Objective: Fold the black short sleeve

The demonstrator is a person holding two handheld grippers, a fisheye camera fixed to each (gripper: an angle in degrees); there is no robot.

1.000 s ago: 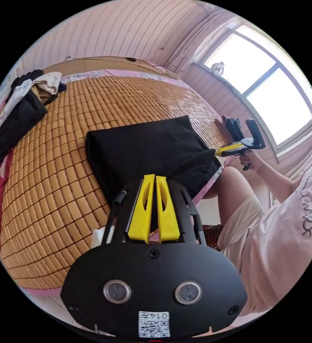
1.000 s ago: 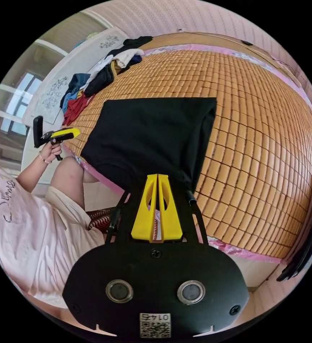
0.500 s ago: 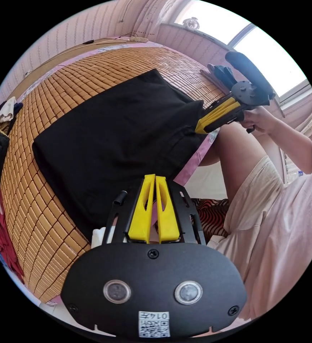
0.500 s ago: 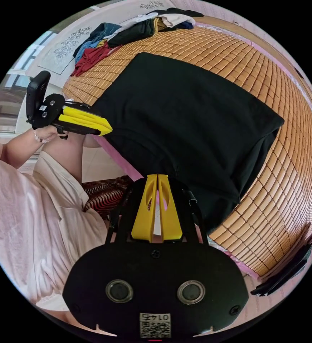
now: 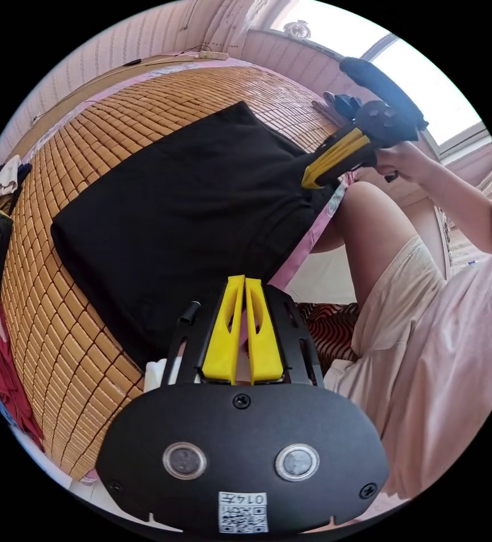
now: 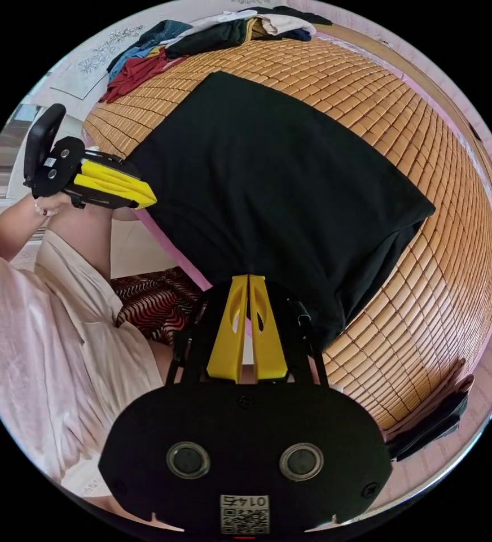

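Observation:
The black short-sleeve shirt (image 5: 167, 203) lies folded into a flat rectangle on the bamboo mat (image 5: 71, 316), and its near edge hangs over the bed's pink side. My left gripper (image 5: 245, 279) is shut, its tips at that near edge; seen from the right gripper view, the left gripper (image 6: 151, 200) touches the shirt's (image 6: 280, 180) left corner. My right gripper (image 6: 249, 278) is also shut, tips against the same edge. From the left gripper view, the right gripper (image 5: 307, 182) rests on the shirt's right corner, where the cloth wrinkles. I see no cloth between either pair of jaws.
A heap of other clothes (image 6: 212, 34) lies at the far end of the mat (image 6: 426, 293). The person in a light shirt and shorts (image 5: 426, 350) stands against the bed's side, one knee (image 5: 364, 209) at the edge. A window (image 5: 426, 84) is behind the right gripper.
Both cameras have dropped and swung closer to the shirt's near edge. The left gripper came in from beside the shirt to touch its corner. Both grippers stayed shut.

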